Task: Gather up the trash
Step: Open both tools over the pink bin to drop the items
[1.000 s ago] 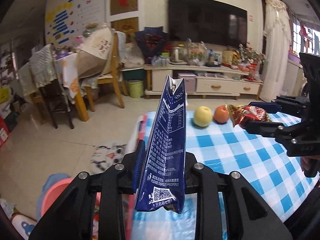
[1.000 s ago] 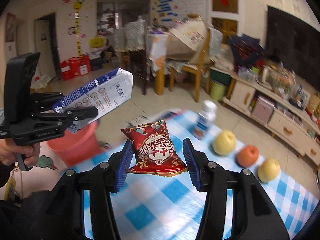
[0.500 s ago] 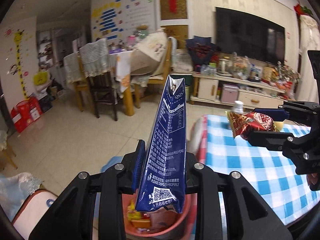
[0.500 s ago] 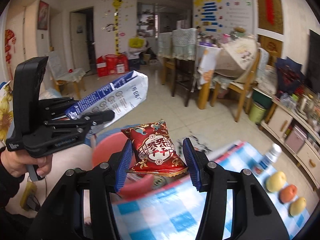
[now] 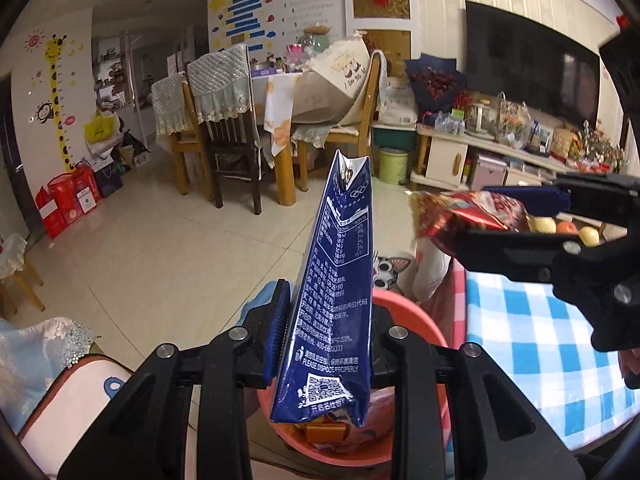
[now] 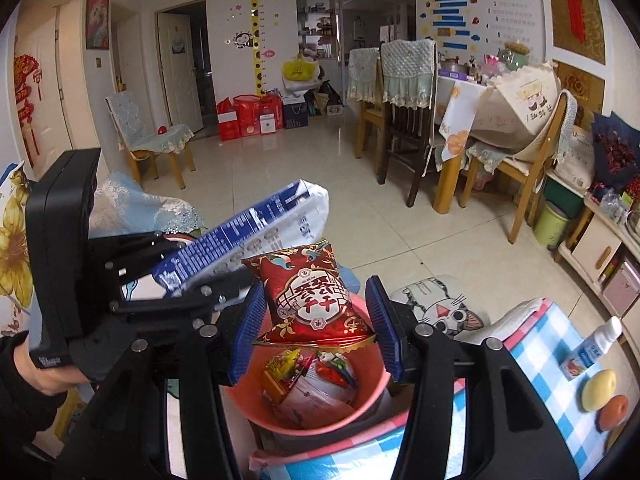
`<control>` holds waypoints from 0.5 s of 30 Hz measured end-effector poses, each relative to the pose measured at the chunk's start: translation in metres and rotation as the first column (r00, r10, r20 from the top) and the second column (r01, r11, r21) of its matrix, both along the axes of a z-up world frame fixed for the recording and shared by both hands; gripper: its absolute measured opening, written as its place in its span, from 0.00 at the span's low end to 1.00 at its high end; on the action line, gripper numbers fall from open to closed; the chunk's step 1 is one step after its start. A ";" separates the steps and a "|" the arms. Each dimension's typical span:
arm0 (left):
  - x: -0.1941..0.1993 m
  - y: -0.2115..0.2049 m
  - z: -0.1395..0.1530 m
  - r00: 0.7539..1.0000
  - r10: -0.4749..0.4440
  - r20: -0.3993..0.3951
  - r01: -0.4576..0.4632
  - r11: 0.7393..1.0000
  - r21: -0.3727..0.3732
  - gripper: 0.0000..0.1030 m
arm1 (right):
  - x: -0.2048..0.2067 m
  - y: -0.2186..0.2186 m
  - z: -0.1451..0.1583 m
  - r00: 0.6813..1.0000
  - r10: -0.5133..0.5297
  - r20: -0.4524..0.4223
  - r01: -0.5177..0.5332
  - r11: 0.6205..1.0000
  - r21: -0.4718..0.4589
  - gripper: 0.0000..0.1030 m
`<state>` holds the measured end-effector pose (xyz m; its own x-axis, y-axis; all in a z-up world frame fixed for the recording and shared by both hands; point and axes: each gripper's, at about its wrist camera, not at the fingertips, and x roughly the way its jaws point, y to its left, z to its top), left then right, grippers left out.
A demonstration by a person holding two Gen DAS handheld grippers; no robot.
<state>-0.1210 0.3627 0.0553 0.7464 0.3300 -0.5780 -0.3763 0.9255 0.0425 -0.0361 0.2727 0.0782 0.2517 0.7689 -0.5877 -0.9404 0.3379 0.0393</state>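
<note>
My left gripper point(image 5: 326, 332) is shut on a dark blue milk carton point(image 5: 334, 300), held upright above the pink bin point(image 5: 424, 328). It also shows in the right wrist view point(image 6: 248, 232), at the left. My right gripper point(image 6: 316, 330) is shut on a red snack bag point(image 6: 312, 300) and holds it over the pink bin point(image 6: 372, 392), which holds several wrappers. In the left wrist view the right gripper point(image 5: 516, 216) holds the snack bag point(image 5: 460, 212) at the right, above the bin's far side.
A table with a blue checked cloth point(image 5: 540, 344) stands right of the bin, with a small bottle point(image 6: 596, 344), a yellow fruit point(image 6: 598, 390) and an orange fruit point(image 6: 614, 412). A cat mat point(image 6: 444, 304) lies on the tiled floor. Chairs and a dining table point(image 6: 472, 120) stand behind.
Both grippers have swung left from over the checked table to above the pink bin, still holding the carton and the snack bag. The bin's contents now show below the right gripper.
</note>
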 end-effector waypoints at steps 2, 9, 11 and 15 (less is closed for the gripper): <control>0.002 0.003 -0.007 1.000 0.002 -0.012 -0.002 1.000 -0.001 0.31 | 0.003 0.004 -0.007 1.000 -0.003 -0.011 0.003 1.000 -0.010 0.51; 0.016 0.012 -0.032 0.997 0.001 -0.075 -0.004 0.999 -0.036 0.39 | 0.018 0.025 -0.030 0.997 -0.015 -0.082 0.012 0.999 -0.043 0.55; 0.015 0.012 -0.034 0.997 0.002 -0.073 -0.005 1.000 -0.031 0.47 | 0.023 0.024 -0.034 0.996 -0.036 -0.076 0.033 0.999 -0.037 0.67; 0.014 0.015 -0.038 0.997 0.022 -0.077 -0.025 0.999 -0.029 0.57 | 0.028 0.017 -0.041 0.995 -0.055 -0.088 0.053 0.998 -0.028 0.71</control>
